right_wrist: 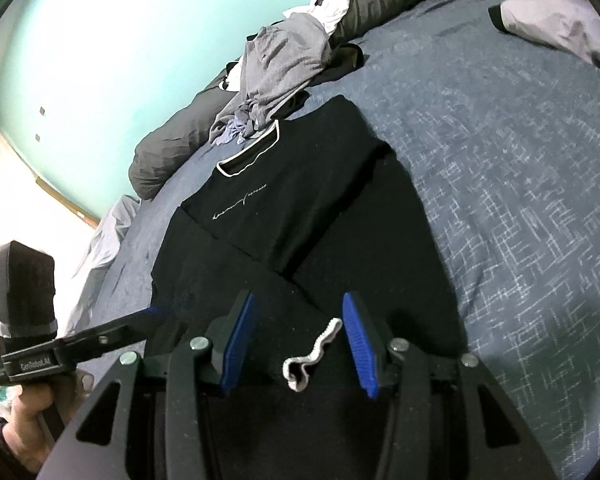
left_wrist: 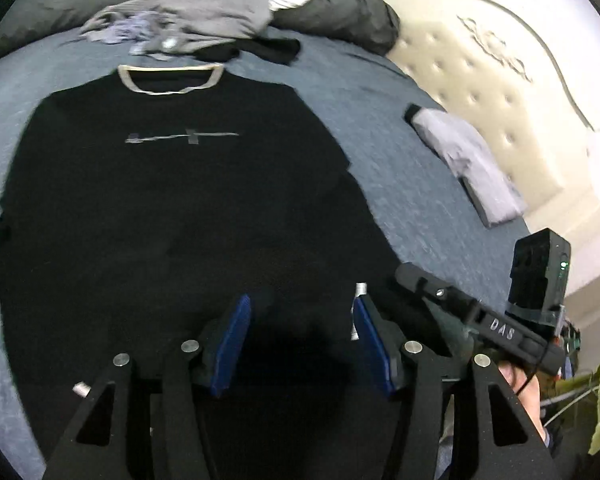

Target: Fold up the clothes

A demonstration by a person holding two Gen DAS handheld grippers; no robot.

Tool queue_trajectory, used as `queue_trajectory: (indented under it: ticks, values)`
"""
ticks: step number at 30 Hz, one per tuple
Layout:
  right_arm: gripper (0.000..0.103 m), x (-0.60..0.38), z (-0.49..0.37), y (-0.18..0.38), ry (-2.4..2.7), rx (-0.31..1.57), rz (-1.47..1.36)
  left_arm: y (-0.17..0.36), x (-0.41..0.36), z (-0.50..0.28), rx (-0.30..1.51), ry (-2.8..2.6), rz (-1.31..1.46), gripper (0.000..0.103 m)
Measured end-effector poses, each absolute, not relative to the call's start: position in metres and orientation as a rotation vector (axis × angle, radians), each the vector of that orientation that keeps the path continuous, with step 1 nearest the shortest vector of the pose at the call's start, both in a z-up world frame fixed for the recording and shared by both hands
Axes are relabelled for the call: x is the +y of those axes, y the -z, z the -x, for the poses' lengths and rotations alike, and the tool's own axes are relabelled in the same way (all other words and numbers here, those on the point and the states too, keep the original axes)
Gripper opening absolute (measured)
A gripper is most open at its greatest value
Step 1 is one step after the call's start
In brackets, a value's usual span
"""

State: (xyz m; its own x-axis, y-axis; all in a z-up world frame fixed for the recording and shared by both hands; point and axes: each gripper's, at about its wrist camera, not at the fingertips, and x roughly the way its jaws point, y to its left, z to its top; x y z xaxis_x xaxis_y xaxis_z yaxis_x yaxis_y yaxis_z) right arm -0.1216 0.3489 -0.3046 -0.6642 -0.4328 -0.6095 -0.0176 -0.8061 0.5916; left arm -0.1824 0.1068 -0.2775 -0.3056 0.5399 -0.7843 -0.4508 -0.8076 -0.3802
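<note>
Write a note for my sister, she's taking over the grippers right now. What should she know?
Left gripper: jaws open, nothing held, over the black shirt's hem.
Right gripper: jaws open around a white-trimmed cuff, pads not pressing.
The shirt lies face up on the bed, both sleeves folded in.
One folded grey garment sits by the headboard.
Left: fold the shirt bottom to collar, then do the pile.

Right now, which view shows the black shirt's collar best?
The left wrist view: the pale collar of the black shirt faces the camera squarely. The right wrist view shows it smaller, farther off and at a slant.
</note>
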Motion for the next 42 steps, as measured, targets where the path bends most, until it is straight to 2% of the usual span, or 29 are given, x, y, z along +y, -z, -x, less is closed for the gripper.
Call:
queue_trajectory:
  ticks: [4, 6, 19, 21, 22, 23, 24, 25, 36, 42]
  values:
    - [0.048, 0.349, 0.126, 0.311, 2.513, -0.850, -1.201, 0.289, 0.065, 0.180, -0.107, -2.194, 1.403, 0.059]
    - [0.059, 0.347, 0.130, 0.313, 2.494, -0.846, -1.227, 0.296, 0.043, 0.180, -0.128, -2.215, 1.444, 0.059]
    - [0.058, 0.311, 0.144, 0.325, 2.481, -0.596, -1.358, 0.338, -0.007, 0.182, -0.134, -2.269, 1.566, 0.059]
    - [0.041, 0.308, 0.145, 0.328, 2.488, -0.564, -1.381, 0.341, -0.009, 0.183, -0.139, -2.267, 1.582, 0.060]
    - [0.037, 0.307, 0.146, 0.330, 2.495, -0.551, -1.392, 0.344, -0.010, 0.183, -0.143, -2.265, 1.591, 0.060]
    - [0.026, 0.307, 0.146, 0.331, 2.504, -0.541, -1.399, 0.345, -0.012, 0.184, -0.153, -2.264, 1.597, 0.060]
    - [0.011, 0.308, 0.145, 0.332, 2.513, -0.530, -1.404, 0.345, -0.013, 0.184, -0.165, -2.265, 1.599, 0.060]
    - [0.006, 0.308, 0.144, 0.333, 2.520, -0.516, -1.408, 0.346, -0.014, 0.185, -0.178, -2.267, 1.601, 0.060]
    - [0.003, 0.321, 0.126, 0.302, 2.567, -0.588, -1.271, 0.328, -0.032, 0.187, -0.212, -2.313, 1.584, 0.060]
    - [0.003, 0.328, 0.103, 0.271, 2.612, -0.564, -1.176, 0.311, -0.060, 0.201, -0.217, -2.410, 1.589, 0.060]
